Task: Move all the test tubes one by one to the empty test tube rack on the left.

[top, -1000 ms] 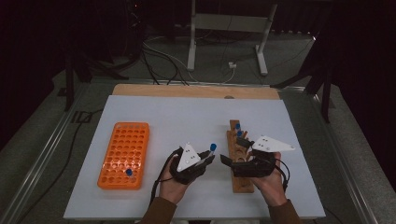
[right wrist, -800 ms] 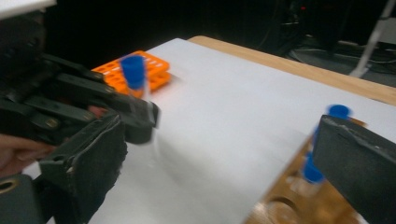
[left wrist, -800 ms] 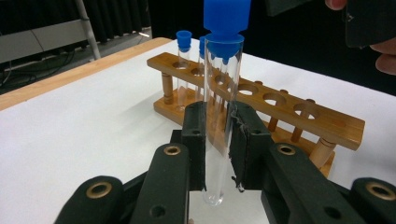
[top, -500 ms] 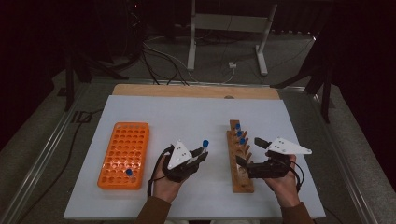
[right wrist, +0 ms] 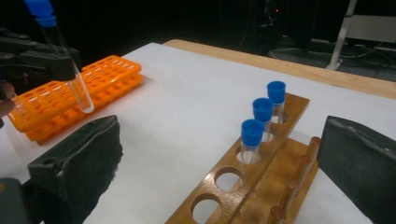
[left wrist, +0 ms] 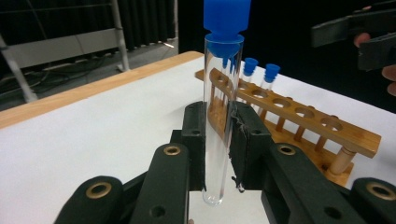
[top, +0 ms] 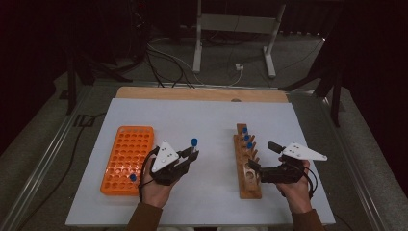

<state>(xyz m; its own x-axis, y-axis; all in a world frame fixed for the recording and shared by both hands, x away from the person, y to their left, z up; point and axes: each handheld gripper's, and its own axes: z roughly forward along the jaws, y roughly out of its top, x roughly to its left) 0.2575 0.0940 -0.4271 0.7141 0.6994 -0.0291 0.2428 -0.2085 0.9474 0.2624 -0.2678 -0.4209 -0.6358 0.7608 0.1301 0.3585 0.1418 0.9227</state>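
My left gripper is shut on a clear test tube with a blue cap, upright above the white table between the two racks. In the left gripper view both pads press the tube at mid-height. My right gripper stands open beside the near half of the wooden rack. Its jaws have just been opening and grip nothing. In the right gripper view the wide pads frame the wooden rack, which holds three blue-capped tubes at its far end.
An orange rack lies at the left with one blue-capped tube near its front corner. The near holes of the wooden rack hold nothing. A wooden strip borders the table's far edge.
My left gripper has carried the tube left and a little up, away from the wooden rack. My right gripper has drawn back to the right of the rack, and its jaws have spread.
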